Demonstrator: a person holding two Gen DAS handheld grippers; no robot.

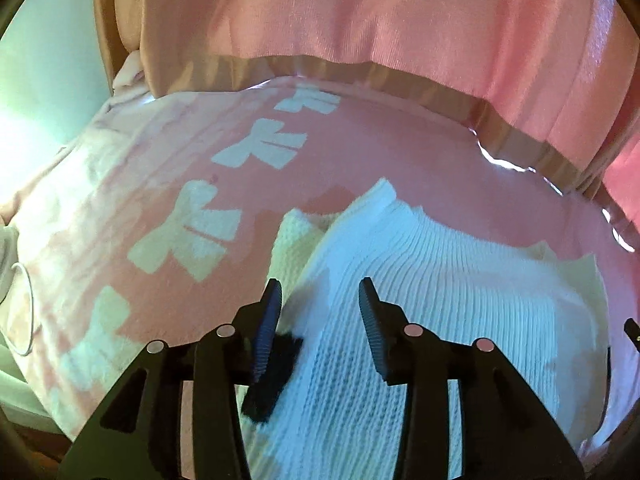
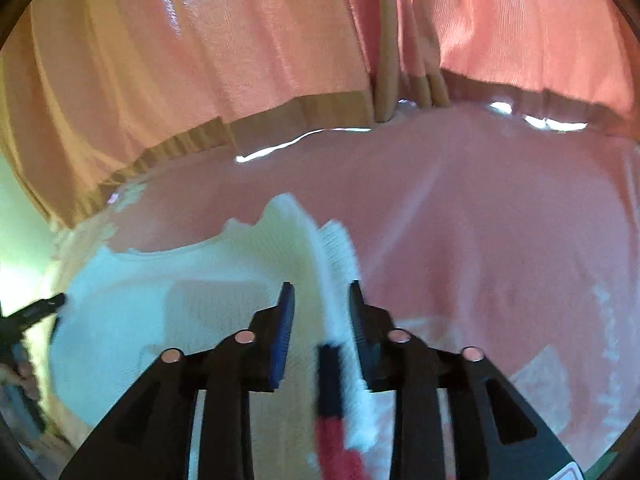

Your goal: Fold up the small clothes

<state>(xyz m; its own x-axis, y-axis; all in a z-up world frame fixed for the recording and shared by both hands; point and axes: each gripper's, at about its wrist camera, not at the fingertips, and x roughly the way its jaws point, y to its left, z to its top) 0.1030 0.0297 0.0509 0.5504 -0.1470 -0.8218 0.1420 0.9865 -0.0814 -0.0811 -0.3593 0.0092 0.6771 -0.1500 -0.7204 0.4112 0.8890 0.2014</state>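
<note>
— Left wrist view: white knit garment (image 1: 420,280) lying on pink bedspread (image 1: 360,152), one layer already doubled over. Left gripper (image 1: 320,300) parted, pads clear of the cloth, nothing held.

— Right wrist view: right gripper (image 2: 320,304) astride a raised ribbed edge of the same garment (image 2: 180,300), near the dark and red trim. Gap visible at the pads, so pinched or not, cannot tell. Probably mid-fold; flattening and another fold left.

We see open pink cover (image 1: 400,152) beyond the white knit garment (image 1: 420,280); hanging curtain (image 1: 360,12) blocks the far edge, bare room left and right.
</note>
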